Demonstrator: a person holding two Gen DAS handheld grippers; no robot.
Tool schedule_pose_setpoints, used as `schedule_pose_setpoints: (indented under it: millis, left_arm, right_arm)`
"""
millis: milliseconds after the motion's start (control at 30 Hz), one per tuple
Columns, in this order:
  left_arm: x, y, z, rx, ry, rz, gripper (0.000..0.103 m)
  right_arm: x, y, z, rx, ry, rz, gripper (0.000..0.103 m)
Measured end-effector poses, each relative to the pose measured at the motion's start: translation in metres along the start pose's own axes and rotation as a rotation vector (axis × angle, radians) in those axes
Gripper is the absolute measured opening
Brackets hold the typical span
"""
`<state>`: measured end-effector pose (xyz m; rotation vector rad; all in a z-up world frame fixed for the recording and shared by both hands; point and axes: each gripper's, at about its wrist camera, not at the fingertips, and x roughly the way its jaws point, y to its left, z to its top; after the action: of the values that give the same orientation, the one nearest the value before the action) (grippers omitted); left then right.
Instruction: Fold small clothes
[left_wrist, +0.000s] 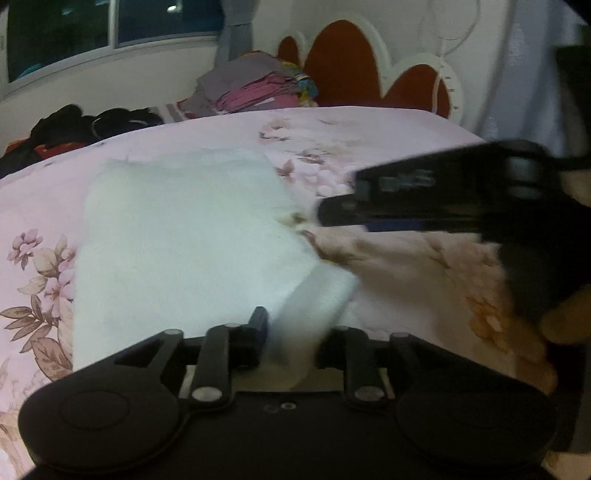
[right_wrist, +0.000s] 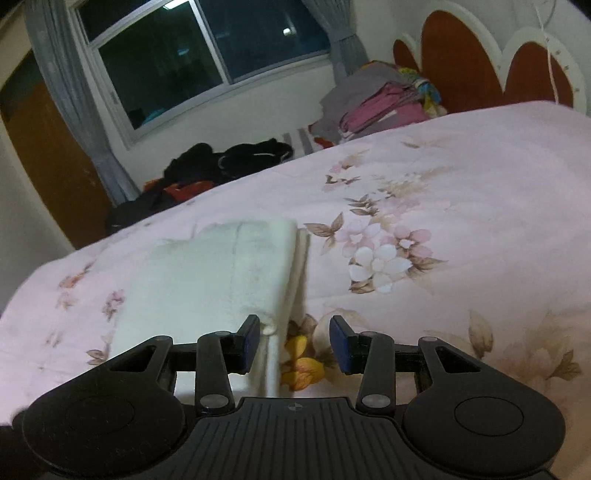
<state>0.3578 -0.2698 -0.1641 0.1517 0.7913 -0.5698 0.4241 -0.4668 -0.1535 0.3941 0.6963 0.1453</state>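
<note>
One white garment (left_wrist: 177, 236) is lying on the floral quilt (right_wrist: 461, 192); its near corner is being pinched by the left gripper (left_wrist: 295, 339); the right gripper (right_wrist: 293, 343) is being held spread over the garment's edge.

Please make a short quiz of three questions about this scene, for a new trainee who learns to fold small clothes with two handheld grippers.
1. True or false: the right gripper is shut on the white cloth.
2. Multiple choice: where does the folded stack of pink and grey clothes lie? A) at the far end of the bed, near the headboard; B) under the white cloth; C) on the floor by the door.
3. Fill in: the left gripper has a corner of the white ____ between its fingers.

Key
1. False: its fingers stand apart, with the cloth edge lying between them, not pinched.
2. A
3. cloth
</note>
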Motion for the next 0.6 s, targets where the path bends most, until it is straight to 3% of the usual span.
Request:
schedule_pose_setpoints:
  millis: [133, 267, 500, 600]
  left_arm:
    - [-0.021, 0.003, -0.009, 0.011, 0.016, -0.042, 0.034]
    - [-0.044, 0.029, -0.012, -0.07, 0.008, -0.041, 0.045]
    - [-0.08, 0.076, -0.008, -0.203, -0.076, 0.066, 0.056]
    - [-0.076, 0.096, -0.003, -0.247, -0.08, 0.134, 0.057]
  right_arm:
    - [0.007, 0.008, -0.003, 0.012, 0.038, 0.062, 0.042]
    - [0.026, 0.012, -0.007, 0.016, 0.09, 0.082, 0.042]
    - [0.045, 0.019, -0.012, -0.007, 0.132, 0.062, 0.041]
    - [0.05, 0.022, -0.011, -0.013, 0.131, 0.055, 0.041]
